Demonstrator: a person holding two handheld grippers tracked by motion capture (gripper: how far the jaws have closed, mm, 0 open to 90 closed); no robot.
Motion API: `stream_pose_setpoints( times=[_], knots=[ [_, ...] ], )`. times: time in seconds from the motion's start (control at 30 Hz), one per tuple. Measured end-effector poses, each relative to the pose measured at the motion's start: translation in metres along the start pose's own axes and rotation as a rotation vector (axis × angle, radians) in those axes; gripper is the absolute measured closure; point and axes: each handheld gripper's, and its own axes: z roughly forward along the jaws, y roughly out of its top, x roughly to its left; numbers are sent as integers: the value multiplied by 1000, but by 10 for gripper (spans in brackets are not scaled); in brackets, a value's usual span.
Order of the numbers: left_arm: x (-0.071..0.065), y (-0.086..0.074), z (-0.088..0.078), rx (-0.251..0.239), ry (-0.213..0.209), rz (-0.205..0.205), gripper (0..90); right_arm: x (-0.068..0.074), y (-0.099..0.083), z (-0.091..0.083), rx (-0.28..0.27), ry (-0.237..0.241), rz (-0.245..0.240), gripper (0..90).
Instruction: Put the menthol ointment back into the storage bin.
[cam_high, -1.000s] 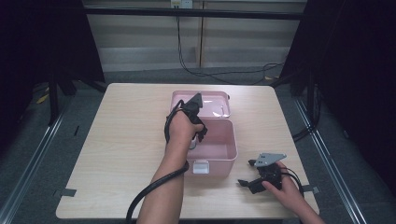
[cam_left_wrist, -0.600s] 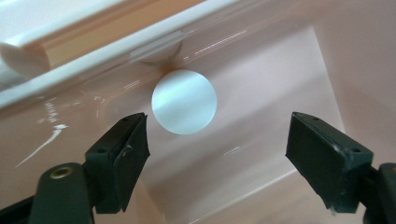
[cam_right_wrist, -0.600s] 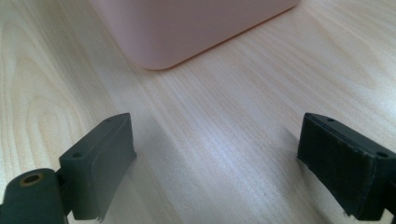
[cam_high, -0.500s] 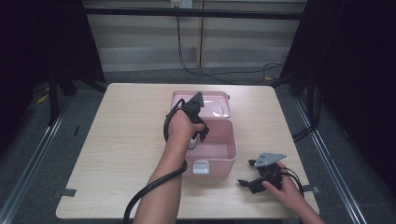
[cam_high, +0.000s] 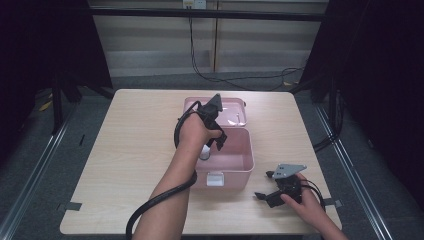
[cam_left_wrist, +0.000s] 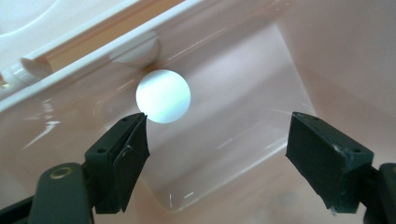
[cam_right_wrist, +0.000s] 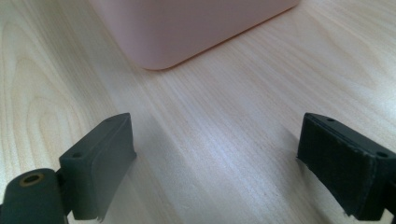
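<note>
While the left gripper (cam_left_wrist: 217, 140) hangs inside the pink box (cam_high: 240, 167), its fingers have just opened, apart above the white ball (cam_left_wrist: 163, 96); right gripper (cam_right_wrist: 217, 163) fingers gape over bare tabletop (cam_right_wrist: 224, 140) near its right front corner.

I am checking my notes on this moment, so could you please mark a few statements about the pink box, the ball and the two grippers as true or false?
1. The white ball lies inside the pink box. True.
2. The left gripper is clamped on the ball. False: its jaws stand open, having just been opening, and the ball lies beyond them.
3. The right gripper is open above the table. True.
4. The box's lid is shut. False: it lies open behind the box.
</note>
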Motion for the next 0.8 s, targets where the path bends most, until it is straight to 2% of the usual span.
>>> stream_pose_setpoints(
  times=[0.07, 0.13, 0.17, 0.47, 0.53, 0.6, 0.77, 0.8],
  knots=[
    [-1, -2, -8, -2, -4, 12, 206, 0, 0, 0, 0, 0, 0, 104],
    [-1, -3, -10, -5, -13, 5, 206, 0, 0, 0, 0, 1, 0, 104],
    [0, -4, -13, 7, -13, 23, 206, 0, 0, 0, 1, 1, -1, 104],
    [-1, -13, -33, 19, -25, 65, 206, 0, 0, 0, 4, 2, 2, 104],
    [1, -16, -37, 21, -36, 91, 207, 0, 0, 0, 4, 2, 2, 104],
    [2, -20, -44, 8, -27, 119, 207, 0, 0, 0, 1, 0, -1, 104],
    [4, -28, -53, -6, -36, 135, 207, 0, 0, 0, 0, 0, 2, 104],
    [6, -30, -56, -8, -34, 149, 207, 0, 0, 0, 0, 0, 2, 104]
  ],
)
